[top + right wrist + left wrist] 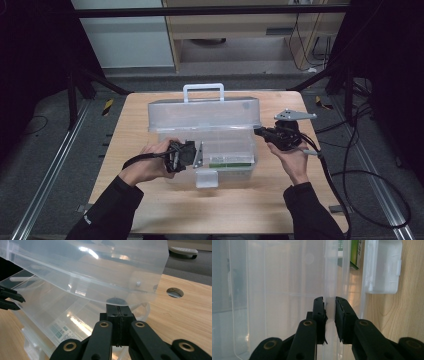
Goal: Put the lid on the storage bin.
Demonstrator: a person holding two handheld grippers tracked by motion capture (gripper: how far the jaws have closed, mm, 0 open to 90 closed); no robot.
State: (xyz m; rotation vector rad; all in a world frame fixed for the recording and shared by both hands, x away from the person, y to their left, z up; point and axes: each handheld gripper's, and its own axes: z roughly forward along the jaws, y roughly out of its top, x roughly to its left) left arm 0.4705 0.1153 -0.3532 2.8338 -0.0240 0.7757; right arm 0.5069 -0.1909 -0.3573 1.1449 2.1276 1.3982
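Opening the clear box (205, 142): lid (205, 114) partly raised.
My left gripper (329, 306) pinches its front wall; right gripper (117, 315), jaws pressed together, should push the lid further up.

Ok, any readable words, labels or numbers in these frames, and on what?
None can be read.
Green-and-white package inside the clear box: print there, too blurred to read.
Same package in the right gripper view: blocks of print, too small and blurred.
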